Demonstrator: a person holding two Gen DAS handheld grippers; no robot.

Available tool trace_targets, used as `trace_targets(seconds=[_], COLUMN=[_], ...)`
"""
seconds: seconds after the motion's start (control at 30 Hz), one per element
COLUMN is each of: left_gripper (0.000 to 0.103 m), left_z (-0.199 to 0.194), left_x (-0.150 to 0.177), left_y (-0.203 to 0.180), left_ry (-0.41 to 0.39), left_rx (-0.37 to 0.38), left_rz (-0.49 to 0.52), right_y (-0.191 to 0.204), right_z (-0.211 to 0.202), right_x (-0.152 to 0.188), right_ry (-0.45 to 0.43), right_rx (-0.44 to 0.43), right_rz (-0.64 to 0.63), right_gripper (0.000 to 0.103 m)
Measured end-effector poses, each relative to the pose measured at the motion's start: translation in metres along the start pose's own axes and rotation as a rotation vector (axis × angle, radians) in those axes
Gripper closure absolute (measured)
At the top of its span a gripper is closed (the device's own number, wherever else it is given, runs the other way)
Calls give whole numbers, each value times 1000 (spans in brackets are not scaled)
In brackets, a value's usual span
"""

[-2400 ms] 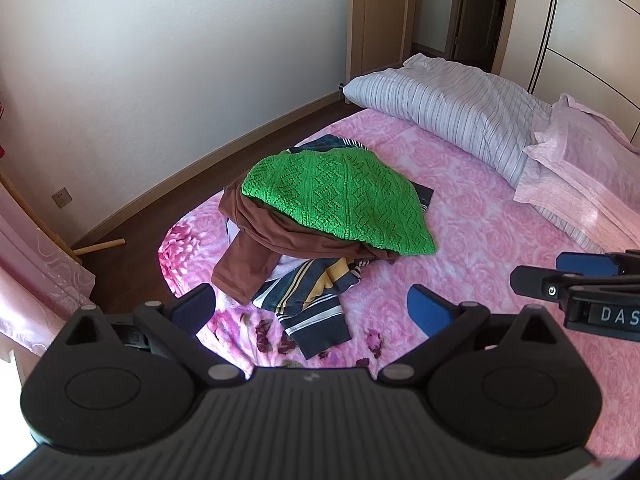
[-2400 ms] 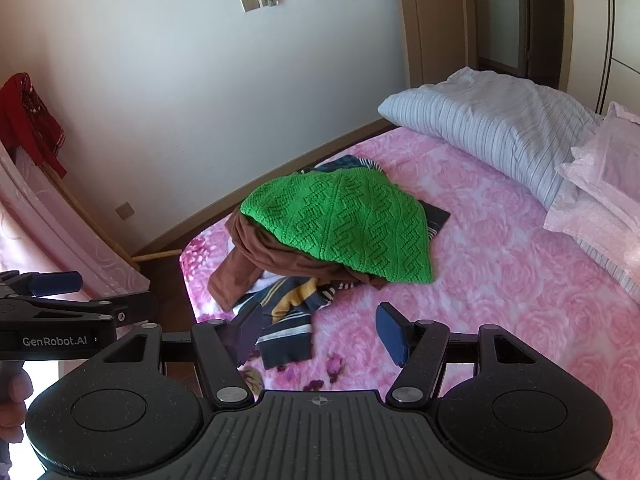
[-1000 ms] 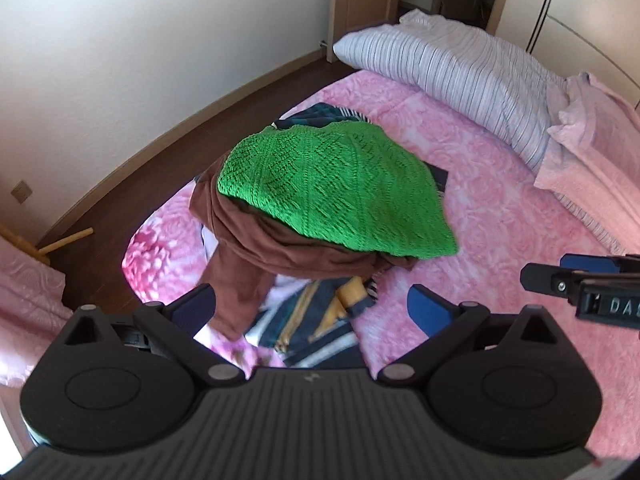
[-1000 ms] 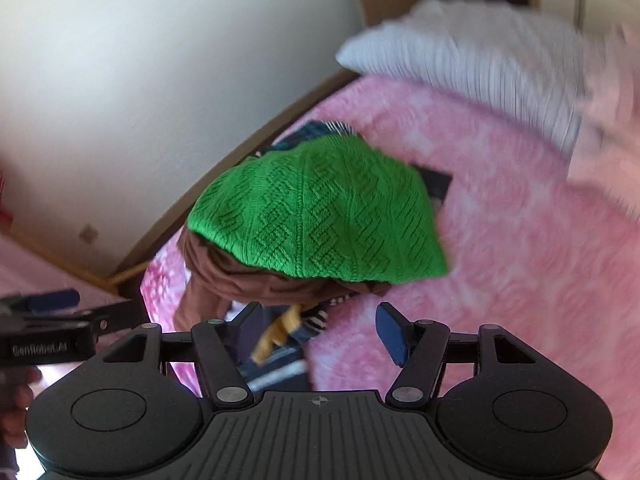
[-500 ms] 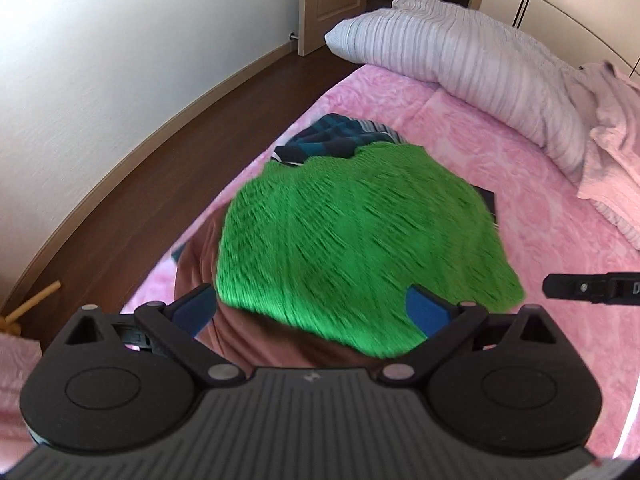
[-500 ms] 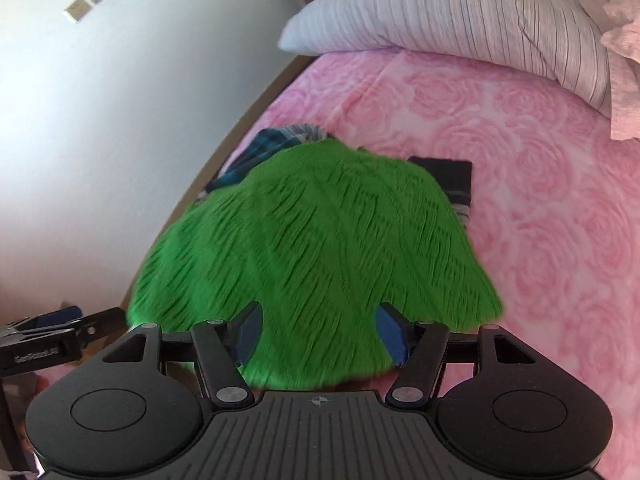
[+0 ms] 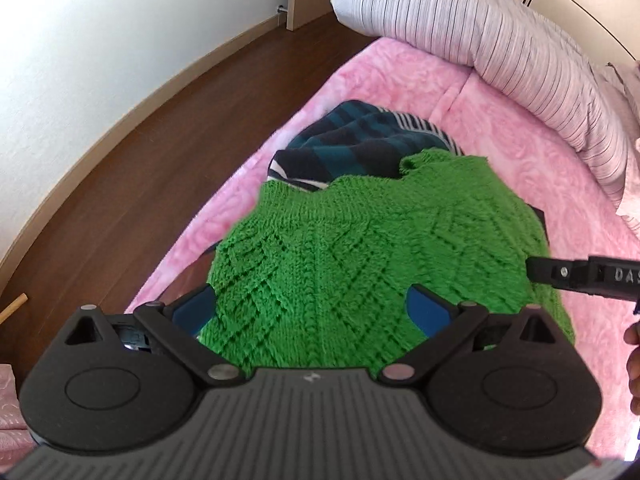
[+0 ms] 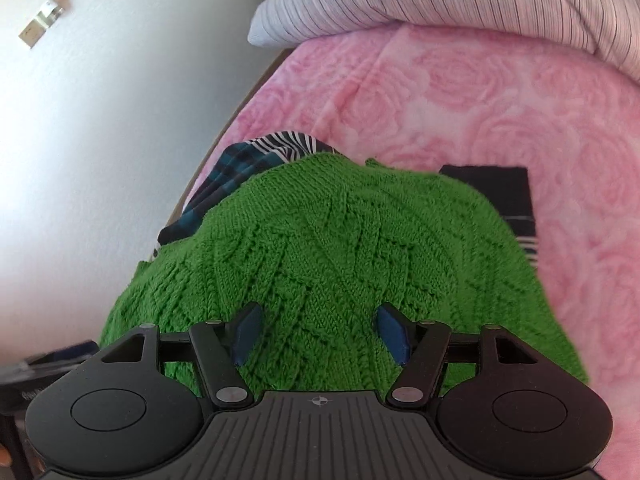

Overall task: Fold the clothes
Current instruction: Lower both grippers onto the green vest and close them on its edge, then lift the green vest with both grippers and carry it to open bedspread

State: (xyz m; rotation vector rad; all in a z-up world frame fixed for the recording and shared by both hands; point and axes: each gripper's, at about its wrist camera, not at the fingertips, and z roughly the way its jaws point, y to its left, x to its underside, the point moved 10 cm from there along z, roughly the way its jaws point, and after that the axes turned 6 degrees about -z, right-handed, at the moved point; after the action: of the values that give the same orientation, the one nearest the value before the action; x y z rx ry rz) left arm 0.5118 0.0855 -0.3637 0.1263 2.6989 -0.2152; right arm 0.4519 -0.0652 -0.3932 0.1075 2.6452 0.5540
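Note:
A green knitted sweater (image 7: 360,248) (image 8: 320,248) tops a heap of clothes on the pink bed (image 7: 420,92). Under it a dark teal plaid garment (image 7: 352,148) (image 8: 224,176) with a black-and-white striped piece sticks out at the far side. My left gripper (image 7: 312,312) hangs open just above the sweater's near part, its blue pads wide apart. Over the same sweater, my right gripper (image 8: 320,332) is also open with nothing between its fingers. The right gripper's black body (image 7: 584,276) shows at the right edge of the left wrist view.
A striped grey pillow (image 7: 500,40) (image 8: 440,0) lies at the head of the bed. Brown wooden floor (image 7: 140,128) and a white wall (image 8: 100,100) run along the bed's left edge. A dark folded cloth (image 8: 504,188) lies right of the heap. Pink blanket (image 8: 500,92) stretches beyond.
Both grippers have moved forward and down toward the heap; the green sweater now fills the space between their fingers. The brown and striped garments at the near side have dropped out of view.

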Motion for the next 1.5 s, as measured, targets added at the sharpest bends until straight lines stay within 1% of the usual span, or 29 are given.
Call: trace_targets(seconds=[0.03, 0.07, 0.13, 0.17, 0.2, 0.23, 0.27, 0.3, 0.33, 0.37, 0.4, 0.47, 0.53, 0.6, 0.73, 0.77, 0.93, 1.1, 1.2, 1.27, 1.33, 1.4, 1.5], left_gripper=[2, 2, 2, 4, 7, 17, 27, 33, 45, 64, 69, 86, 89, 92, 95, 97, 98, 98, 98, 98, 98, 98, 99], left_z=[5, 9, 16, 16, 16, 15, 14, 11, 8, 4, -1, -14, -30, -49, -104, -118, -198, -270, -311, -332, -342, -344, -337], left_x=[1, 2, 5, 6, 6, 6, 6, 7, 8, 8, 9, 9, 9, 9, 5, 5, 0, -4, 0, 3, 5, 8, 21], left_y=[1, 1, 0, -2, -4, -8, -11, -15, -20, -24, -29, -34, -39, -49, -85, -95, -159, -246, -299, -337, -379, -421, -486], left_ry=[9, 10, 6, 2, -7, -16, -23, -30, -41, -53, -62, -90, -115, -139, -228, -247, -366, -469, -526, -548, -560, -538, -489], left_rx=[-3, 0, 11, 18, 29, 49, 62, 69, 73, 75, 73, 52, 72, 108, 201, 229, 376, 513, 601, 645, 666, 695, 720], left_rz=[-1, -2, -10, -16, -20, -16, -7, 5, 20, 34, 50, 77, 70, 68, 126, 137, 220, 354, 420, 461, 496, 504, 504], right_y=[0, -1, 2, 5, 8, 10, 12, 14, 16, 19, 25, 33, 40, 47, 60, 59, 44, 16, -7, -30, -58, -92, -141], right_z=[2, 3, 1, -2, -6, -10, -16, -23, -33, -44, -57, -76, -100, -126, -190, -207, -300, -399, -462, -499, -528, -556, -608], right_x=[2, 3, 6, 7, 9, 9, 10, 11, 11, 12, 13, 18, 24, 28, 40, 41, 45, 55, 56, 51, 45, 44, 51], right_ry=[2, -10, -21, -33, -41, -51, -62, -73, -92, -121, -151, -184, -225, -277, -388, -418, -591, -783, -892, -937, -961, -978, -1033], right_rx=[-14, -22, -47, -32, -21, -13, 0, 16, 26, 37, 25, -10, -31, -38, -57, -61, -48, -21, 20, 62, 113, 155, 215], right_rz=[15, 34, 33, 0, -38, -66, -87, -110, -133, -158, -174, -152, -139, -118, -71, -56, 15, 71, 76, 84, 86, 116, 159], right_gripper=[42, 46, 65, 72, 75, 82, 91, 97, 100, 102, 102, 103, 103, 103, 103, 103, 103, 103, 103, 103, 103, 103, 103])
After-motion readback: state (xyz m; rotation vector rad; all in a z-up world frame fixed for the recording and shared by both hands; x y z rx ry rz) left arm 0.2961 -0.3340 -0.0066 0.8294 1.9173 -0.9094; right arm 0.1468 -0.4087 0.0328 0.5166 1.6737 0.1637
